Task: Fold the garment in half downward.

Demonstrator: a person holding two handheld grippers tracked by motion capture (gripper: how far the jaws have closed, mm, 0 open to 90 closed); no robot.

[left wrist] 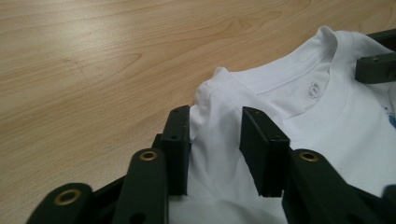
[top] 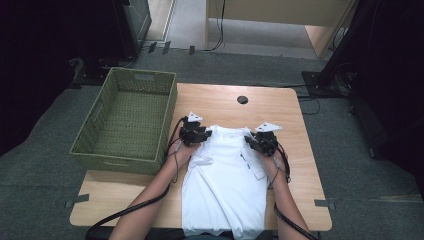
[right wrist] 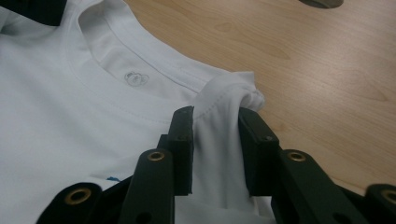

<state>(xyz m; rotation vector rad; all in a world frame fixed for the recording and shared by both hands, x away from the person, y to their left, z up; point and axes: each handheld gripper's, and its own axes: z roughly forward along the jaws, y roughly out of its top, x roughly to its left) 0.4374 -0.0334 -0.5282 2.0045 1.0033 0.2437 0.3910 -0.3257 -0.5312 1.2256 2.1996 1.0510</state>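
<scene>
Now both grippers pinch the shirt's shoulders.

On the table (top: 300, 150) lies a white shirt (top: 225, 185), collar away from the person, with an empty green basket (top: 125, 120) beside it on the left. The left gripper (top: 197, 134) has its jaws closed on a raised fold at one shoulder (left wrist: 212, 135); the right gripper (top: 260, 142) is clamped on a bunched ridge at the other (right wrist: 219, 130). Each bite looks shallow, near the seam edge, so I judge that a quick or uneven lift could pull the cloth free on one side, leaving the shirt dangling and twisting out of shape.
</scene>
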